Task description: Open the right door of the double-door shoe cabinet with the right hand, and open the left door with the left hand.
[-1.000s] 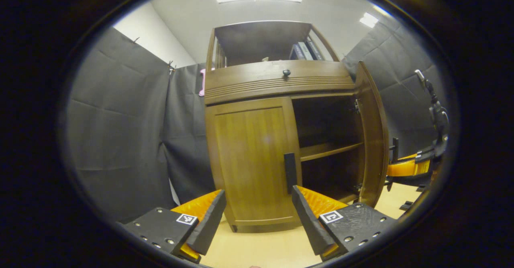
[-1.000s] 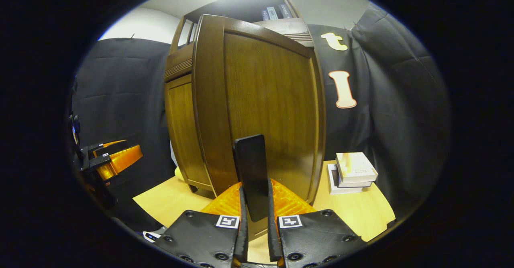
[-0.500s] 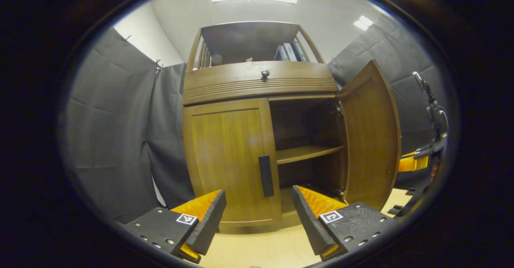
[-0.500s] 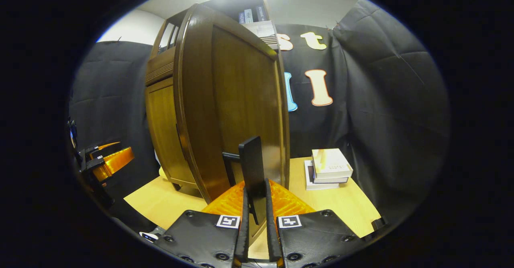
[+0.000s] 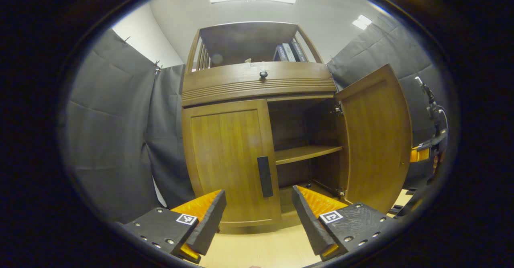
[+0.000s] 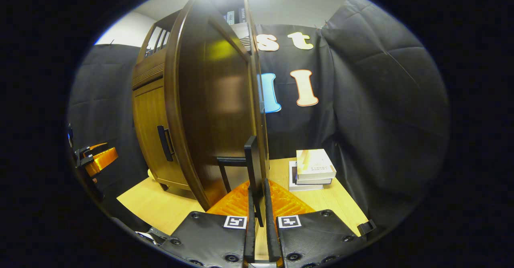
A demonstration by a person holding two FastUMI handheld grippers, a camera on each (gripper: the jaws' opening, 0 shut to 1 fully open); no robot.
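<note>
The right door (image 5: pixel 375 139) stands swung wide at three o'clock of the shoe cabinet (image 5: pixel 257 83). The right gripper (image 6: pixel 257 204) has its fingers closed, apparently pinching the right door's handle (image 6: pixel 253 159). The left door (image 5: pixel 229 159) is closed; the left gripper (image 5: pixel 257 208), fingers spread wide and empty, faces the left door's handle (image 5: pixel 264 176).

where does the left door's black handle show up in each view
Left gripper view: the left door's handle is just below centre, on the shut door's right edge.
Right gripper view: the handle is left of centre.
Shared landmark: the open right door.
</note>
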